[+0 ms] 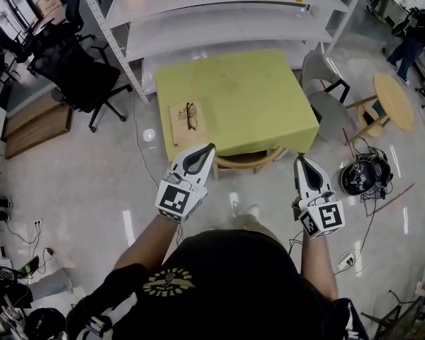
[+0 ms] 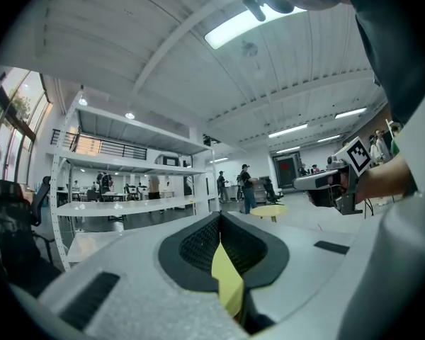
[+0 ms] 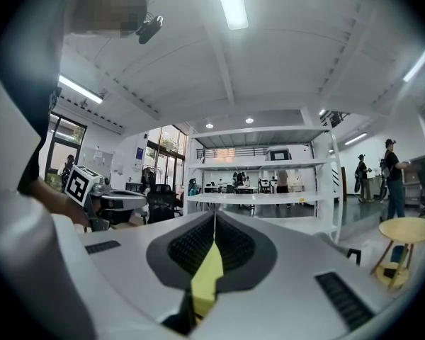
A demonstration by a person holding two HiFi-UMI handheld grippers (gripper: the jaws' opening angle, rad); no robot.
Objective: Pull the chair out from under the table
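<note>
A square yellow-green table point(image 1: 241, 94) stands in front of me. The chair point(image 1: 249, 159) is tucked beneath it; only its curved wooden back shows, just past the near edge. My left gripper point(image 1: 212, 147) points at the left end of that back, shut and empty. My right gripper point(image 1: 298, 159) hovers by the table's near right corner, also shut with nothing in it. Neither touches the chair. In the left gripper view the closed jaws point(image 2: 219, 217) leave only a yellow sliver of table between them. The right gripper view shows the same at its closed jaws point(image 3: 214, 229).
A wooden board with a pair of glasses point(image 1: 188, 119) lies on the table. White shelving point(image 1: 219, 13) stands behind it. A black office chair point(image 1: 74, 73) is at the left; a grey chair point(image 1: 326, 91) and a round wooden table point(image 1: 394, 101) at the right. Cables and a black helmet point(image 1: 365, 176) lie on the floor.
</note>
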